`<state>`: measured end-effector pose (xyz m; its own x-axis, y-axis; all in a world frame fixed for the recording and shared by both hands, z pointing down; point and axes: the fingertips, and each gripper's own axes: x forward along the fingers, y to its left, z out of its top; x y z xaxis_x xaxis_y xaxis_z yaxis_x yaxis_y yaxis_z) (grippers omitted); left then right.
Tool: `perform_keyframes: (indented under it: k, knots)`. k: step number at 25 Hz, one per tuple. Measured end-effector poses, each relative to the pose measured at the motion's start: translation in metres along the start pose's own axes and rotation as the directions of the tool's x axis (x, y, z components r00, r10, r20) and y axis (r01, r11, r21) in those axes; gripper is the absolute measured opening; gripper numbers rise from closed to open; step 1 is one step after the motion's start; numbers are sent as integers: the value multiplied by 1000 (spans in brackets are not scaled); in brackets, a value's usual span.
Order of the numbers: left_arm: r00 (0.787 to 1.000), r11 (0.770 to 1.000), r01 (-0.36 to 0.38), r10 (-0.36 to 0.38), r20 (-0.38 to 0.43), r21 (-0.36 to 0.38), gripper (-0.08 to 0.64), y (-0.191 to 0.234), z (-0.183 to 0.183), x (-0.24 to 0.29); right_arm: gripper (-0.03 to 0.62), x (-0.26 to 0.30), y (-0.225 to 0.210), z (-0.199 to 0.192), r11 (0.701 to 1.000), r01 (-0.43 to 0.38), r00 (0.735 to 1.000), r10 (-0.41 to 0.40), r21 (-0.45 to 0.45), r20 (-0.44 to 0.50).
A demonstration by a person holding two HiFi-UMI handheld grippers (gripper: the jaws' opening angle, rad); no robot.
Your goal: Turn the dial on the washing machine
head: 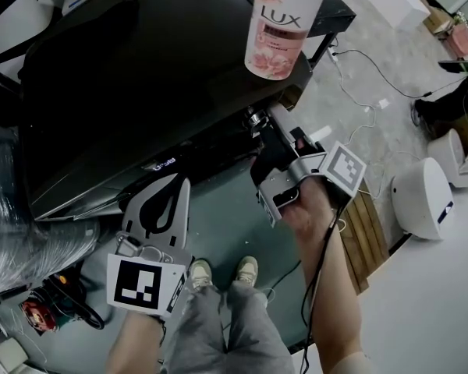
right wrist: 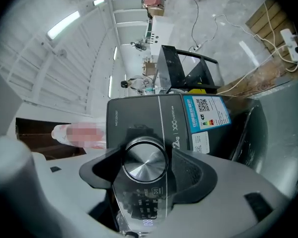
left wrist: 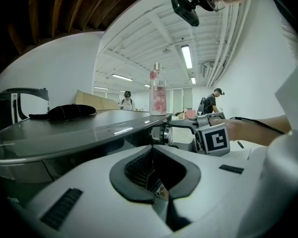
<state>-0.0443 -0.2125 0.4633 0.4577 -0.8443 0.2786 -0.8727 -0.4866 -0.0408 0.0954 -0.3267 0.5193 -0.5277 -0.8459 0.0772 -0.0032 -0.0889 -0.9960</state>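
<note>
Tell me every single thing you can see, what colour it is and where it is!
washing machine: one, dark grey, in front of the person
dial: one, silver, on the machine's front panel
label: one, blue, near the dial
bottle: one, pink, standing on the machine's top corner
bundle: one, black, lying on the lid
rounded machines: two, white, on the floor at the right
cables: several, mostly white, across the floor
boards: brown wood, on the floor by the right arm
shoes: two, pale, on the floor below
left claw: white, shut, empty
right claw: open around the dial, seemingly not pinching it
</note>
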Motion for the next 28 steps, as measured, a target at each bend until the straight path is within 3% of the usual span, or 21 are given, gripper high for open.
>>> perform_keyframes:
  k: [3,13,19,28]
  knots:
    - [1000,1000,-7,7,-7,4,20,4,-4,-2,324,-1,2,1,1000,-15,1000,15,-21,6]
    - [999,1000,-25,25,-48,6,20,7,-18,-7,301,-2,8,6,976,5,999,2,-220,32]
    - [998,1000,-29,29,-58,7,20,9,-23,-9,299,-1,12,6,941,11,999,2,-338,38]
    - [998,1000,-25,25,-55,2,20,10,-21,-6,299,-1,16,3,903,8,998,21,-429,63]
